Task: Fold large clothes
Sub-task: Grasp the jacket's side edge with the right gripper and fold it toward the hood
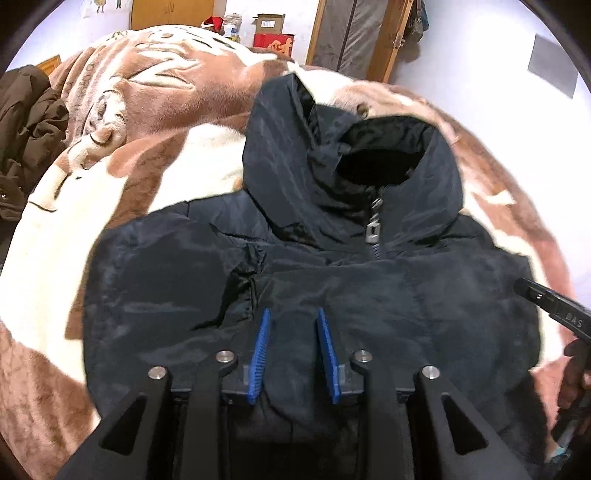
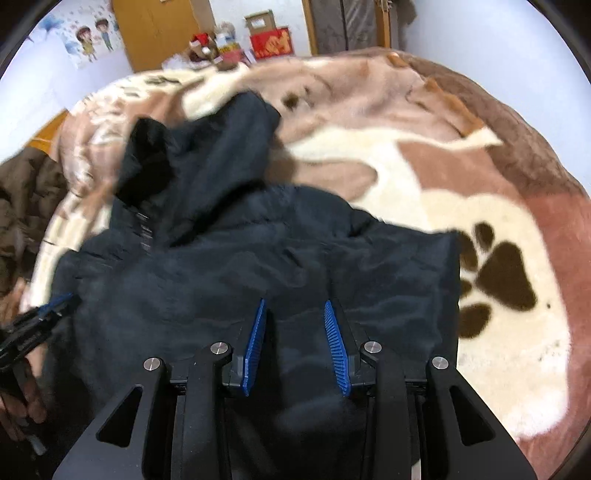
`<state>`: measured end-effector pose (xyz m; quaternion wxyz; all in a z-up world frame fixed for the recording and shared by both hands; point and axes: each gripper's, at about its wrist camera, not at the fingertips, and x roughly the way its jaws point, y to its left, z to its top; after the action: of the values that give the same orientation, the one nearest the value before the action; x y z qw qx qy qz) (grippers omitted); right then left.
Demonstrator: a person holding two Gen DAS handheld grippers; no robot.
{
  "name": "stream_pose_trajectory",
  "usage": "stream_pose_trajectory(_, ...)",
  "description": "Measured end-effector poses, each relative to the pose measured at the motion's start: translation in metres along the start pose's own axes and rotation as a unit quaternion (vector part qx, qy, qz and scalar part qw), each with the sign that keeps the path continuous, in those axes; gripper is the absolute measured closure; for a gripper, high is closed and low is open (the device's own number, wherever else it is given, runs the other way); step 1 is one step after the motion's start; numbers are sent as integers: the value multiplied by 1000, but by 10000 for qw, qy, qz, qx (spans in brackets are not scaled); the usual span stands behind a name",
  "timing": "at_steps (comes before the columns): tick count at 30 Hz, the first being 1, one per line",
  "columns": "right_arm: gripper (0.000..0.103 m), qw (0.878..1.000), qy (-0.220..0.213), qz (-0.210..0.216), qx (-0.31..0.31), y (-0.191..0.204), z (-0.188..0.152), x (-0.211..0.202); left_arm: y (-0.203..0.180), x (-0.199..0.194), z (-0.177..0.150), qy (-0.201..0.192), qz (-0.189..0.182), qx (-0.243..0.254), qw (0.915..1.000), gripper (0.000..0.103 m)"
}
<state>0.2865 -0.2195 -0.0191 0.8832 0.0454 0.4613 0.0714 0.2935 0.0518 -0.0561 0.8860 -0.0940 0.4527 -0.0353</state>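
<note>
Blue-padded fingers of my left gripper (image 1: 293,354) and right gripper (image 2: 297,345) hover released over the dark navy hooded puffer jacket (image 1: 314,288), folded on the brown-and-cream plush bed blanket (image 1: 147,122); next, I should smooth before gripping again.

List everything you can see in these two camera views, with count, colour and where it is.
Hooded jacket: one, dark navy, zipped, lying on the blanket, hood away from the cameras.
Blanket: one, brown and cream with paw print, covering the bed.
Brown coat: one, heaped at the bed's left edge.
Red box: one, behind the bed.
Cardboard box: one, atop the red box.
Left gripper: black, blue pads, open above the jacket.
Right gripper: same, open above the jacket.
</note>
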Motion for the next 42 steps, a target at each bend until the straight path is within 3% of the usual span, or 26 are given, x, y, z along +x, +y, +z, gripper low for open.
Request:
stream_pose_trajectory(3, 52, 9996, -165, 232, -42, 11, 12, -13, 4, -22, 8, -182, -36, 41, 9998, 53)
stream_pose_trajectory(5, 52, 9991, -215, 362, -61, 18, 28, -13, 7, -27, 20, -267, -66, 52, 9996, 47)
stream_pose_trajectory(8, 52, 9990, -168, 398, -84, 26, 52, 0, 13, -20, 50, -300, 11, 87, 9995, 46)
stream_pose_trajectory(19, 52, 9994, -65, 209, -278, 43, 147, 87, 37, 72, 162, -75, 49, -405, 9991, 42)
stream_pose_trajectory(26, 52, 9980, 61, -313, -539, 45, 179, 138, 36, 129, 197, 32, 168, -395, 9991, 42)
stream_pose_trajectory(28, 52, 9977, 249, -338, -528, 44, 179, 147, 34, 139, 197, 49, 90, -349, 9993, 48)
stream_pose_trajectory(29, 68, 9977, 250, -340, -523, 44, 178, 147, 33, 142, 196, 69, 62, -330, 9994, 76)
stream_pose_trajectory(30, 94, 9978, 241, -296, -549, 45, 175, 143, 33, 144, 194, 146, 6, -321, 9994, 95)
stream_pose_trajectory(34, 95, 9977, -224, -102, -625, 54, 166, 99, 32, 114, 184, -244, -62, -201, 9995, 98)
stream_pose_trajectory(38, 95, 9960, -641, 145, -600, 60, 145, 40, 34, 50, 166, -787, -320, -336, 9958, 98)
stream_pose_trajectory(42, 95, 9938, -910, 489, -412, 56, 102, -21, 39, -13, 130, -1132, -567, -463, 9909, 98)
